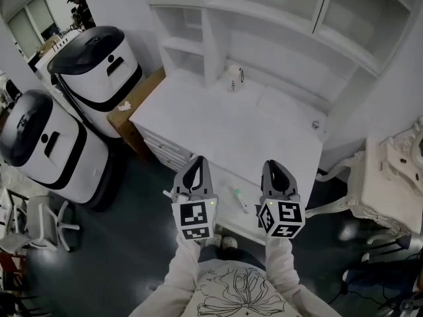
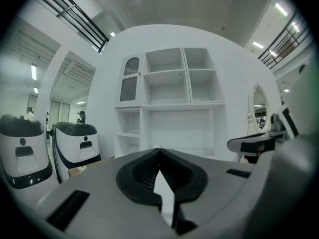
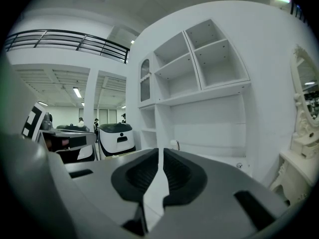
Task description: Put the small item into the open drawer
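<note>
Holding L gripper (image 1: 197,162) & R gripper (image 1: 274,165) w/ jaws closed, empty, by white desk (image 1: 225,127) front, small item (image 1: 238,199) lying btwn them.

Shirt (image 1: 241,294): white, black line-drawn flower print. Sleeves (image 1: 182,269) off the shirt: plain off-white. Beyond the shirt, left gripper (image 1: 196,160) and right gripper (image 1: 273,166): grey moulded shells, black ribbed pads (image 2: 144,171), rectangular slots in the housing. Each marker cube (image 1: 195,220) sits nearer the shirt: white faces, black square codes, small green LED (image 1: 210,204) at the edge.
</note>
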Demonstrator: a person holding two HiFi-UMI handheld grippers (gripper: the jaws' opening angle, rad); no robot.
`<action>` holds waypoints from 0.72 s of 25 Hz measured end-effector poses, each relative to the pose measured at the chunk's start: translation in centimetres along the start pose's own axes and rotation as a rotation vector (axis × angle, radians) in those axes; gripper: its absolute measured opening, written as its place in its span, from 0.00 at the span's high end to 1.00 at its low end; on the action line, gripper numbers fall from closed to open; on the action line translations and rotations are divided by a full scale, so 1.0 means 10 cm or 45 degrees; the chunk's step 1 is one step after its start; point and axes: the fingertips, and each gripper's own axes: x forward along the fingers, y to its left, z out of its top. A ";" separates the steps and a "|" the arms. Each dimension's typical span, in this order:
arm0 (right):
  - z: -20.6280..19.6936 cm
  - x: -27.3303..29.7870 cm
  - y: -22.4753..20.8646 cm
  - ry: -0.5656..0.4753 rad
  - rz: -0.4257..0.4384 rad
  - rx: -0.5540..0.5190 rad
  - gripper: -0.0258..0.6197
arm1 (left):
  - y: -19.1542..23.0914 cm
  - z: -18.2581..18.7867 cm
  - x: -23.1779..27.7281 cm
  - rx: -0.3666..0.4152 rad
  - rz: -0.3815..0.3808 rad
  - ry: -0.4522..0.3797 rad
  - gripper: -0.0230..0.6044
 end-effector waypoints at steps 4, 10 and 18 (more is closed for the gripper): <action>0.02 0.02 0.00 -0.001 -0.002 -0.003 0.93 | 0.00 0.02 0.02 0.001 -0.001 0.002 0.96; 0.02 0.03 0.01 0.004 -0.002 -0.005 0.93 | 0.00 0.03 0.03 0.000 -0.008 -0.001 0.96; -0.03 0.06 0.00 0.020 -0.006 -0.003 0.93 | 0.00 0.02 0.05 0.005 -0.005 0.004 0.96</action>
